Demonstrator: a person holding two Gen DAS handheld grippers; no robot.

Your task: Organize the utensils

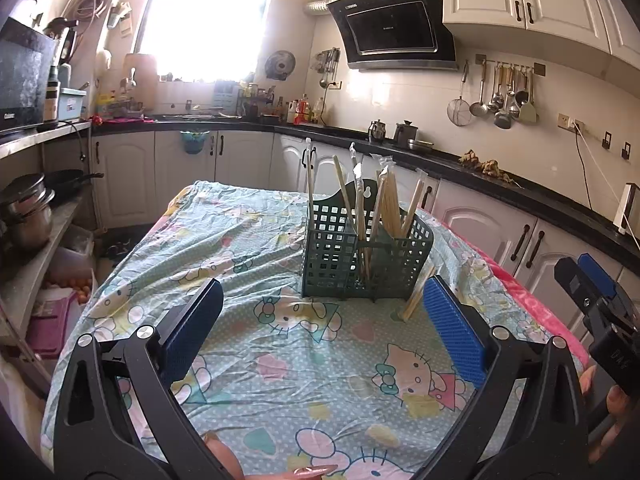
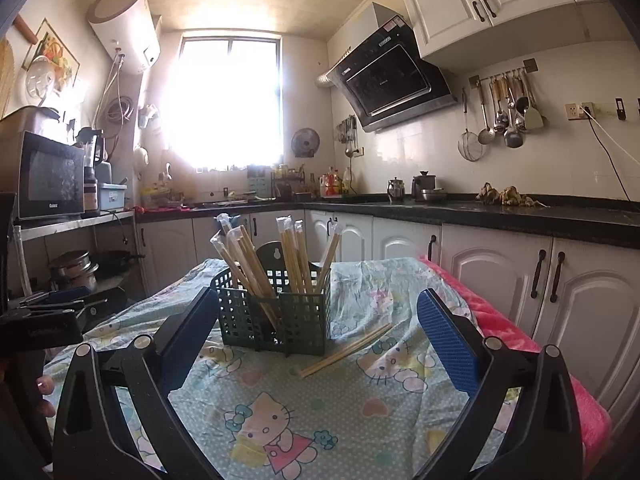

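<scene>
Left gripper [image 1: 320, 320]: jaws spread wide, blue pads apart, nothing between them. Right gripper [image 2: 318, 334]: jaws likewise released, holding nothing. Both hover above the cartoon-cat printed light-blue cloth [image 2: 340, 412] covering the counter. Ahead of both stands the dark green perforated plastic utensil holder [image 2: 276, 320], upright, with plastic-sleeved bamboo chopsticks [image 2: 292, 256] leaning inside it. One loose pair of bare bamboo chopsticks [image 2: 346, 350] lies flat on the cloth, just beside the holder's right side. Pink blanket [image 2: 516, 336] shows along the cloth's right edge.
</scene>
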